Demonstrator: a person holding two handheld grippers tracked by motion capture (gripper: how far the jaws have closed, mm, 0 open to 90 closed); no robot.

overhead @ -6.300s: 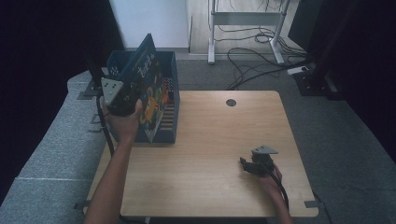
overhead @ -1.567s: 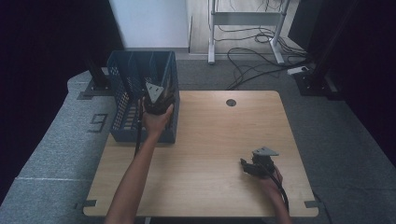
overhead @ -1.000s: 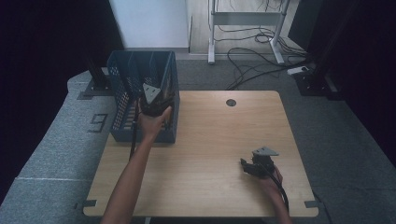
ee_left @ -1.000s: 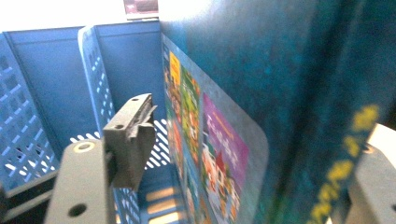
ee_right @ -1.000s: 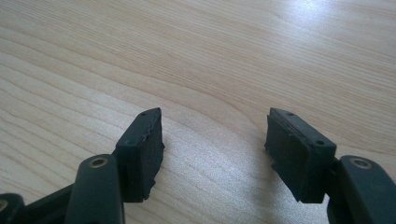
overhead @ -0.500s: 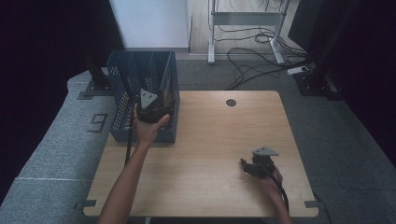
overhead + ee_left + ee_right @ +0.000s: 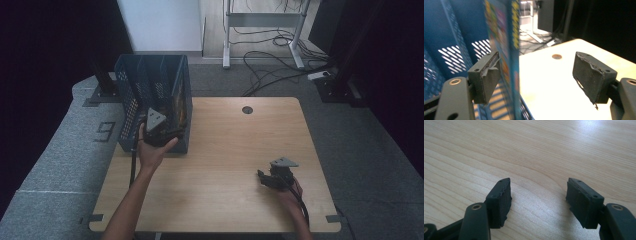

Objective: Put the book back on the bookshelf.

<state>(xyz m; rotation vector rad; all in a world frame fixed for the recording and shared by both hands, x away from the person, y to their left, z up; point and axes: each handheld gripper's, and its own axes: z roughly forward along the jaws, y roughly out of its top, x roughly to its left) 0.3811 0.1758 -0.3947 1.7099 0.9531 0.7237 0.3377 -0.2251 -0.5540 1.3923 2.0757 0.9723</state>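
- Left gripper (image 7: 161, 131): jaws have just been opening and now stand apart. The colourful book (image 7: 506, 50) stands upright just off the pad of one finger (image 7: 486, 75), not pressed from either side.
- Compared with the earlier high frames: the book was held up over the blue crate (image 7: 150, 80); now it stands inside, against the crate wall nearest the table (image 7: 225, 165). The left hand has drawn back toward the crate's near edge.
- Judgement: placing looks done; the release is complete or nearly so. What remains is to back the gripper off without tipping the book.
- Right gripper (image 7: 272, 177): jaws apart, nothing between them, resting low over bare wood, unchanged across the frames.
- High view: gives the layout, crate at the table's left edge, grippers well apart.
- Left gripper view: shows the gap between pad and book cover, which the high view cannot resolve.
- Right gripper view: confirms wood grain alone between the pads (image 7: 499, 202).
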